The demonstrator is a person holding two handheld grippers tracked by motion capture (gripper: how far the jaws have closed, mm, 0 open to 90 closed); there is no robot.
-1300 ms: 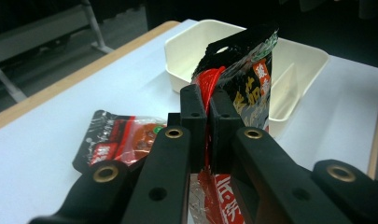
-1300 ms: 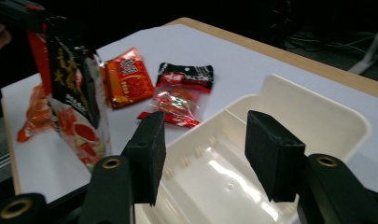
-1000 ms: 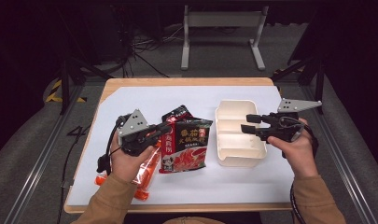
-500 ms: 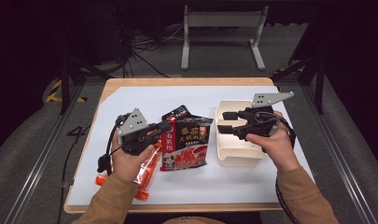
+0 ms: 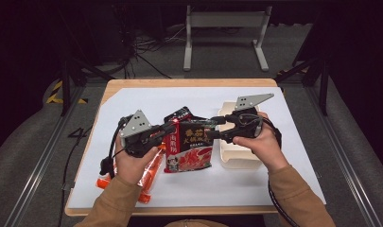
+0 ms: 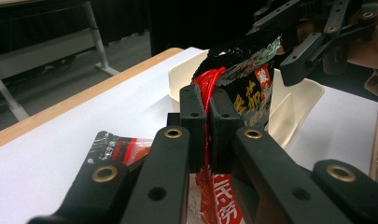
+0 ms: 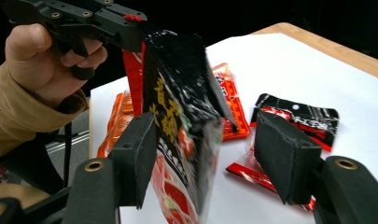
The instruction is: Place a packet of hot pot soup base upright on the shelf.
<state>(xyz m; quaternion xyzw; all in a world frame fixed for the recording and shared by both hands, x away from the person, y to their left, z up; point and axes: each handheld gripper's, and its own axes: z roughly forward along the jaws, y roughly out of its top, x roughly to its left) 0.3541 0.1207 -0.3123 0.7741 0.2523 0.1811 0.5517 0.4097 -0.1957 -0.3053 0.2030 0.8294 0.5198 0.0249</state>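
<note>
High view: left tongs [image 5: 172, 128] clamp packet [image 5: 191, 149] edge; right tongs [image 5: 215, 126] agape (just widening) astride opposite edge.

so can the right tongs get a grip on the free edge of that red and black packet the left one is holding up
Probably yes. The right tongs stand open with the packet's free edge already between the pads and nothing blocking it. The left tongs clamp the opposite edge, and the white tray sits behind, out of the way.

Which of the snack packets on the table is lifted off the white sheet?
The large black-and-red foil packet, clamped at one edge by the left gripper; the orange packets lie flat.
</note>
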